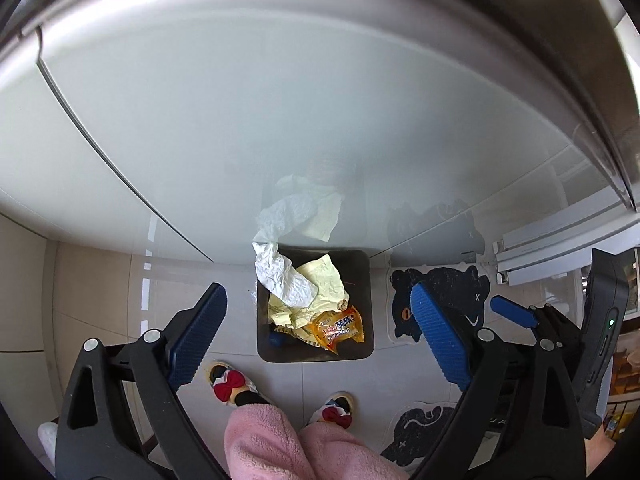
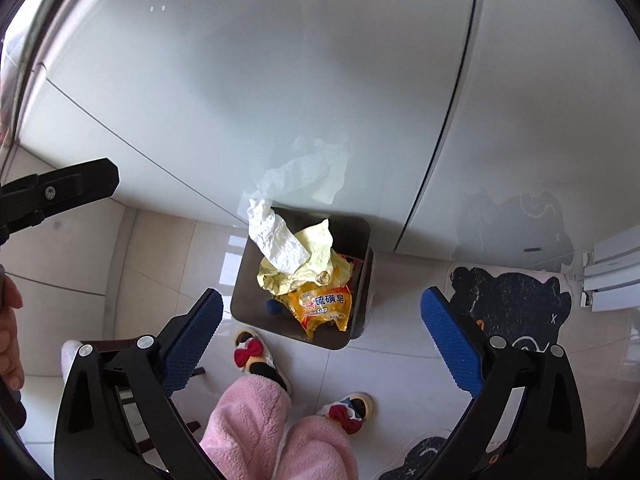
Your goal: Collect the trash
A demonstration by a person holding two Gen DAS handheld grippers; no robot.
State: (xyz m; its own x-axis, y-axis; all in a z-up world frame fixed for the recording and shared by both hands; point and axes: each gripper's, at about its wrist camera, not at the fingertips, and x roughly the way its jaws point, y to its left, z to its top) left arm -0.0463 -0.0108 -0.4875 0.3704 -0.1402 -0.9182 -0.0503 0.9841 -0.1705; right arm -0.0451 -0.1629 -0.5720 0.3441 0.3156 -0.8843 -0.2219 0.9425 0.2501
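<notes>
A dark square trash bin (image 1: 366, 304) (image 2: 246, 296) stands on the tiled floor against a white glossy cabinet. It holds a crumpled white tissue (image 1: 282, 276) (image 2: 276, 242), pale yellow paper (image 1: 320, 284) (image 2: 316, 252) and an orange soap wrapper (image 1: 338, 328) (image 2: 326, 306). My left gripper (image 1: 320, 320) is open and empty above the bin. My right gripper (image 2: 322, 320) is open and empty above the bin too. The right gripper's blue fingers (image 1: 514, 310) show at the right of the left wrist view.
The white cabinet front (image 1: 240, 120) (image 2: 280, 80) rises behind the bin. Dark bear-shaped mats (image 1: 436, 300) (image 2: 512, 304) lie to the right. The person's pink trouser legs (image 1: 280, 440) (image 2: 260, 420) and bow slippers (image 1: 228, 384) (image 2: 252, 352) stand just before the bin.
</notes>
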